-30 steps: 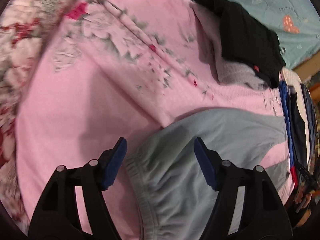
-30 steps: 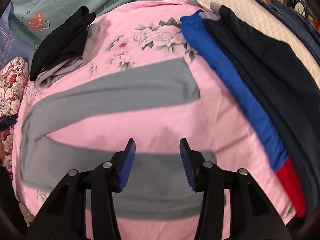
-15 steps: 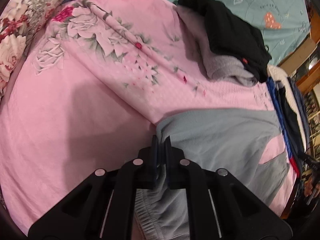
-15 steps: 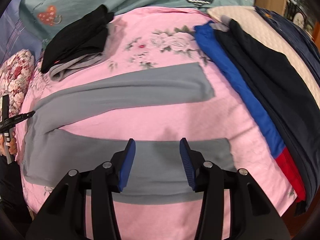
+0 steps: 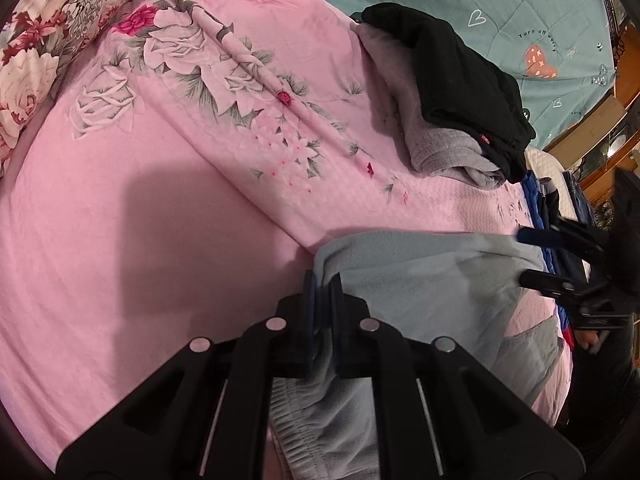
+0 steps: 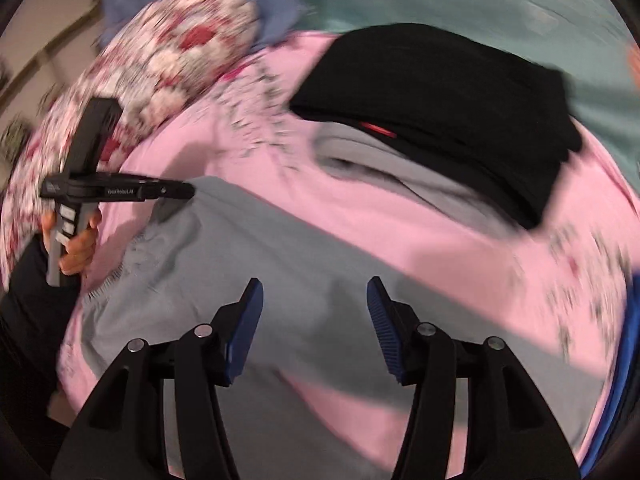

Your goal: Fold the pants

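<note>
1. My left gripper (image 5: 322, 280) was clamped on the waistband corner of the grey pants (image 5: 420, 276), pads pressed together with fabric between.
2. My right gripper (image 6: 314, 312) hung over the pants with its blue pads (image 6: 244, 328) spread apart, holding nothing; that view was motion-blurred.
3. Pants lay spread on the pink floral bedsheet (image 5: 140, 240).
4. A black garment (image 5: 460, 80) sat on a folded grey one (image 5: 440, 144) further back, apart from the pants.
</note>
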Available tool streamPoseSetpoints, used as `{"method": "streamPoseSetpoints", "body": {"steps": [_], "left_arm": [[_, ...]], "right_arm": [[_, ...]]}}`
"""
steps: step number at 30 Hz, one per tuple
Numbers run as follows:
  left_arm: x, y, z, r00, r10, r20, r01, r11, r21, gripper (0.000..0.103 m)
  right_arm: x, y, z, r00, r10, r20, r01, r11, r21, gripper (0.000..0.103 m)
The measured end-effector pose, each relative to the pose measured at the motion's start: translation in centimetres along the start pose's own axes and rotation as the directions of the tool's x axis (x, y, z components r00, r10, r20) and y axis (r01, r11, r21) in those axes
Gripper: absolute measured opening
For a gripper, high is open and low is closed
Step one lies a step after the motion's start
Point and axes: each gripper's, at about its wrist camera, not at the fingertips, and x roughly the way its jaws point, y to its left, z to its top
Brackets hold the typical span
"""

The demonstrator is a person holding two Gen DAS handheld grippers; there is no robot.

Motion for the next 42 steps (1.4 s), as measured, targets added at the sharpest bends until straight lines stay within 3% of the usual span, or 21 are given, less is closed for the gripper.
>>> {"method": "streamPoseSetpoints", "body": {"steps": [3,7,8,9,12,16,24,28,31,37,42], "left_arm": [[0.0,0.2,-0.1,1.000,-0.003,-0.005,0.003,1.000,-0.006,0.007],[0.4,0.4,-0.1,1.000,-0.007,-0.018,0.007,1.000,-0.015,0.007],[0.5,0.4,-0.1,1.000,-0.007,-0.021,0.006,1.000,-0.016,0.007],[0.5,0.4,-0.1,1.000,-0.002,-0.021,0.002,1.000,-0.014,0.007],[0.5,0.2,0.0,1.000,0.023,-0.006,-0.023,1.000,-0.018,0.007],[0.4,0.8,0.6,0.998,0.059,0.019,-0.058,0.997,-0.057,0.007],[0.8,0.2,1.0,0.996,0.088,0.022,-0.087,0.995,-0.038,0.007],[-2.2,-1.0,0.4,0.995,0.073,0.072,-0.072,0.997,-0.012,0.007],[-5.7,-3.2,-1.0,0.991,0.055,0.121,-0.060,0.997,0.038,0.007],[-11.3,-6.5,-7.4,0.986,0.069,0.152,-0.089,0.988,0.126,0.007],[-12.3,-6.5,-13.3,0.989,0.091,0.116,-0.107,0.984,0.145,0.007]], "right_arm": [[4.6,1.2,2.8,0.995,0.001,-0.097,-0.013,0.992,-0.127,0.055],[7.6,1.2,4.1,0.989,-0.005,-0.147,-0.021,0.985,-0.172,0.051],[7.9,1.2,4.0,0.987,0.013,-0.157,-0.042,0.983,-0.178,0.044],[8.4,1.3,3.9,0.984,0.022,-0.175,-0.056,0.980,-0.190,0.022],[9.3,1.5,3.7,0.983,-0.005,-0.181,-0.034,0.977,-0.211,0.006],[9.1,1.2,5.3,0.993,-0.016,-0.118,-0.005,0.984,-0.177,0.004],[11.6,-0.2,6.3,0.989,0.010,-0.146,-0.021,0.997,-0.073,0.004],[9.2,0.8,6.4,0.992,0.023,-0.120,-0.029,0.999,-0.046,0.004],[5.0,2.1,5.8,0.997,0.026,-0.067,-0.030,0.997,-0.069,0.004],[-2.2,5.6,2.3,0.995,0.098,0.015,-0.097,0.992,-0.075,0.004],[-4.7,9.3,-2.8,0.986,0.164,0.010,-0.162,0.981,-0.106,0.004]]}}
